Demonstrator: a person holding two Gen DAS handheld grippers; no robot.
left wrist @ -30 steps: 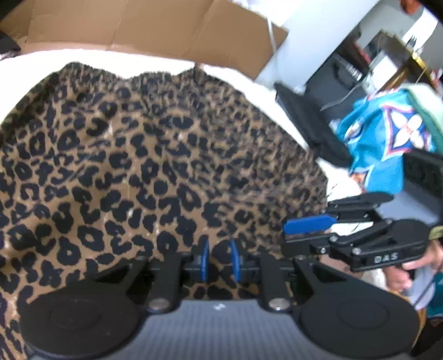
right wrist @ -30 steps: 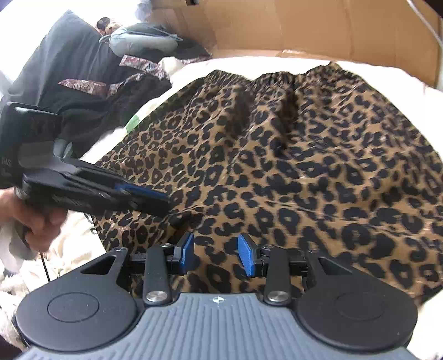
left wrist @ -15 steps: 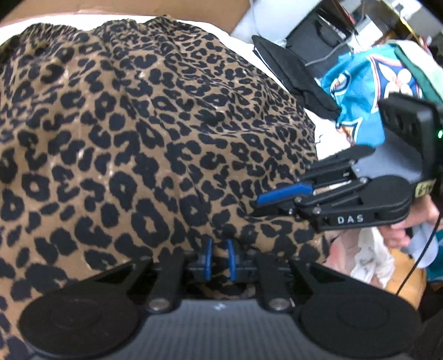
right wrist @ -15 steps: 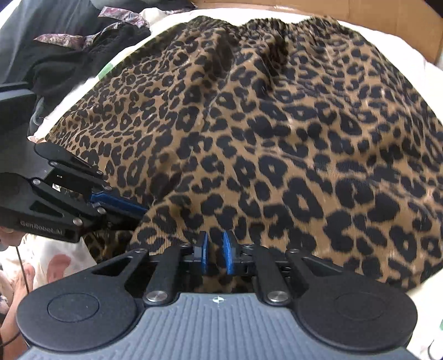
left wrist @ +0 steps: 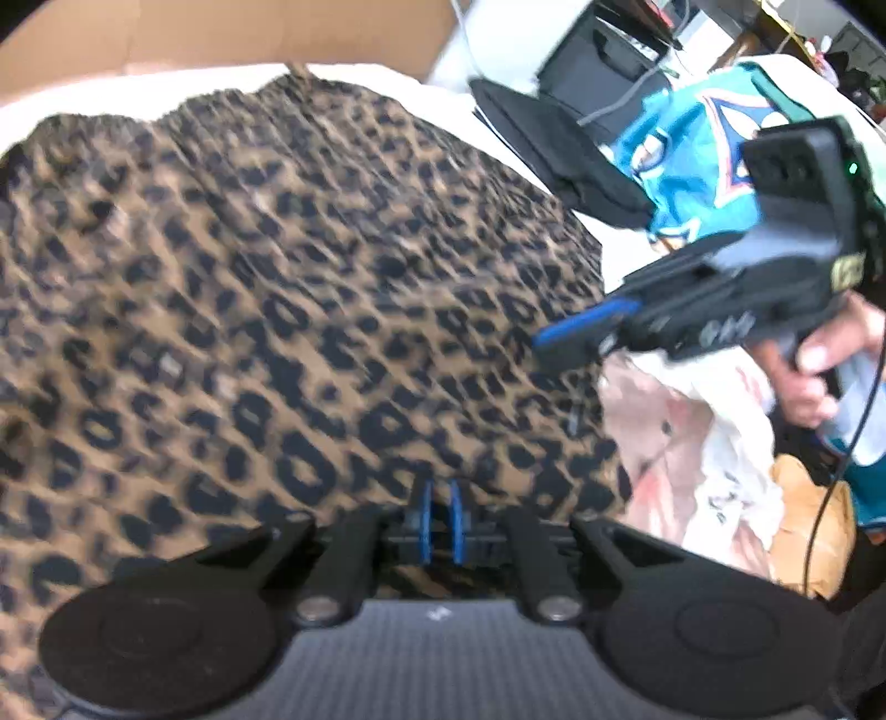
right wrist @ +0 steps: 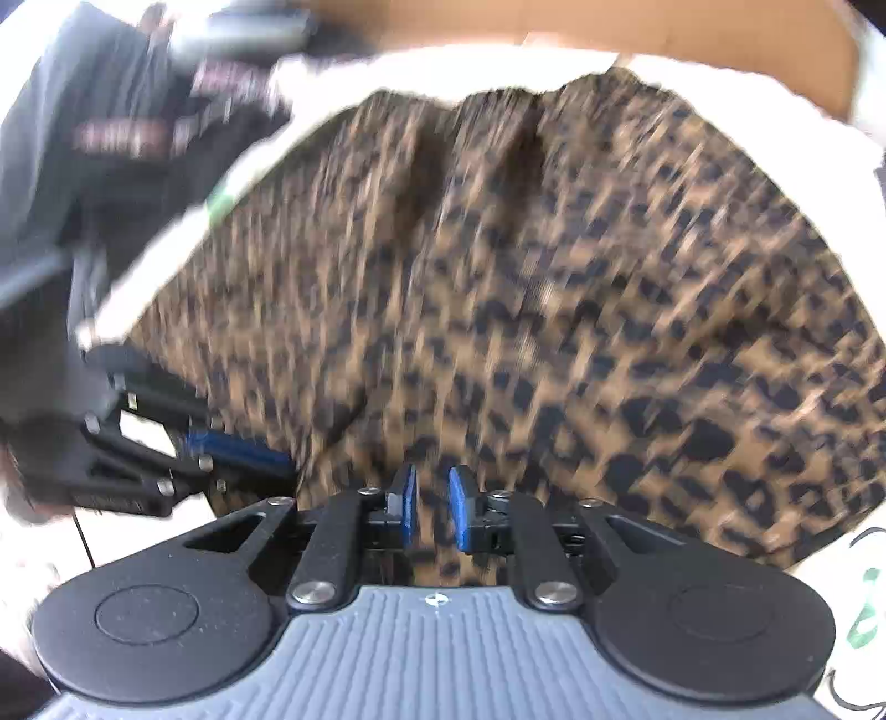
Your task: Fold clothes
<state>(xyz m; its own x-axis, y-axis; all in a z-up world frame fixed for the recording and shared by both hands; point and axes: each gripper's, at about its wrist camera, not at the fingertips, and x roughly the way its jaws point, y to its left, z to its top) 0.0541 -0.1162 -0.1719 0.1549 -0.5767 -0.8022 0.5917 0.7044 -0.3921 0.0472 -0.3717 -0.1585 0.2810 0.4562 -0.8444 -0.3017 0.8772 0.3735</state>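
I'm seeing one leopard skirt (left wrist: pixel 288 288) lying spread on the white bed (left wrist: pixel 83 99), its gathered waistband pointing at the far edge by the cardboard (left wrist: pixel 221 33). I'm tilting both grippers steeply down over its near hem: the left gripper (left wrist: pixel 438 512) is pinching the hem nearly closed, and the right gripper (right wrist: pixel 432 507), jaws having just narrowed, is gripping a hem fold.

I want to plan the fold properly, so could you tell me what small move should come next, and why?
Probably lift both corners together and carry them toward the gathered waistband. The left gripper and right gripper each pinch the near hem of the leopard-print skirt, which lies spread flat.
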